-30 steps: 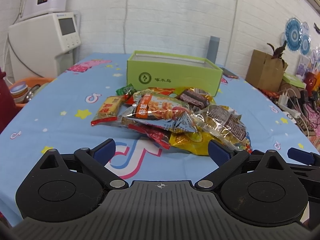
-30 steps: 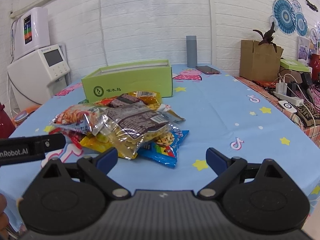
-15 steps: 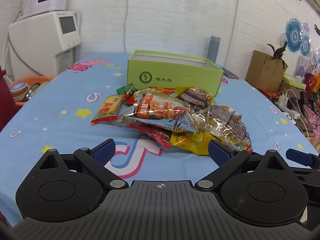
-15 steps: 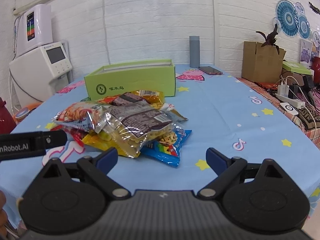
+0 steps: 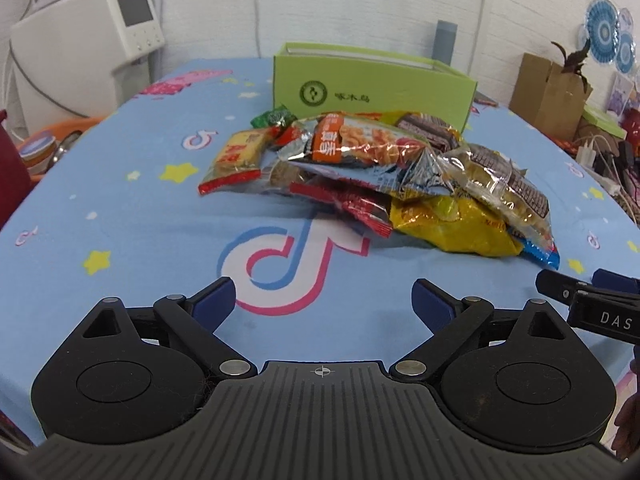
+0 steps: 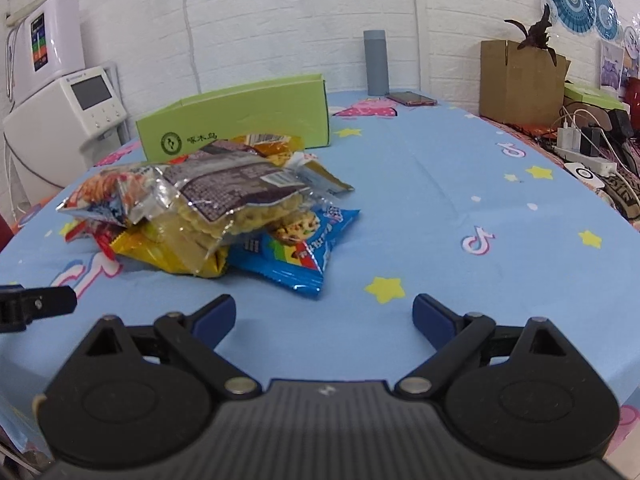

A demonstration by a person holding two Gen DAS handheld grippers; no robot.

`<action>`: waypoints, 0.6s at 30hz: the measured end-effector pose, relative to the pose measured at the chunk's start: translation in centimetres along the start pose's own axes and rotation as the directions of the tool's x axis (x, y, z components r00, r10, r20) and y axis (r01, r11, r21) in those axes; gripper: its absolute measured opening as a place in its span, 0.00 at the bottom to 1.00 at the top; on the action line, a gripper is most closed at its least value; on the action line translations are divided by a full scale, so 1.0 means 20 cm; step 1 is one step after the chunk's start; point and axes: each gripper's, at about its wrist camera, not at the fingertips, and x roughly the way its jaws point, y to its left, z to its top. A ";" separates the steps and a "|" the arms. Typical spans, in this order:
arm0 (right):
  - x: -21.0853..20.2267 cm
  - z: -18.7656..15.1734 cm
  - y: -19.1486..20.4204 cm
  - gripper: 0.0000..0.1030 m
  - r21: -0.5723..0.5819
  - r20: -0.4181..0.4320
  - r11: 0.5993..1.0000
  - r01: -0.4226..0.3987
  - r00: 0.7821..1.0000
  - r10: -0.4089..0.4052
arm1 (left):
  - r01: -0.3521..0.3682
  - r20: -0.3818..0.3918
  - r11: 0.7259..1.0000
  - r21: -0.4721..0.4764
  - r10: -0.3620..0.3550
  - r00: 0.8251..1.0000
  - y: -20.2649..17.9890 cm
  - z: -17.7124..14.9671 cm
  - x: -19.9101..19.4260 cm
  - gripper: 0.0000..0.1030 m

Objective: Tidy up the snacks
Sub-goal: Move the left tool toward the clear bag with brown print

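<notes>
Both grippers, left gripper (image 5: 322,300) and right gripper (image 6: 324,316), gape wide, holding nothing, above the blue tablecloth (image 6: 440,200). Snack pile (image 5: 372,172) lies before a seemingly open green box (image 5: 374,80).

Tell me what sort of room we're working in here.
Probably a lived-in home room: a white countertop water dispenser by the white brick wall, a table under a blue printed cloth, and a brown cardboard box beside charger clutter.
</notes>
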 end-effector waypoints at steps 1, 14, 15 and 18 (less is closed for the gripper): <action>0.01 0.00 -0.01 0.91 0.005 0.007 1.000 -0.007 1.000 0.007 | 0.007 -0.011 1.000 -0.003 -0.007 1.000 0.00 0.01 0.02 0.84; -0.06 0.11 -0.11 0.91 0.088 0.070 0.955 -0.285 0.958 0.279 | 0.304 0.061 0.948 0.093 -0.310 0.949 -0.10 0.40 -0.04 0.85; -0.07 0.14 -0.09 0.91 0.064 0.072 0.954 -0.293 0.955 0.289 | 0.334 0.058 0.934 0.126 -0.343 0.937 -0.14 0.45 -0.02 0.86; -0.05 0.19 -0.01 0.91 0.010 0.054 0.944 -0.329 0.943 0.328 | 0.432 -0.027 0.875 0.219 -0.437 0.899 -0.27 0.61 0.09 0.83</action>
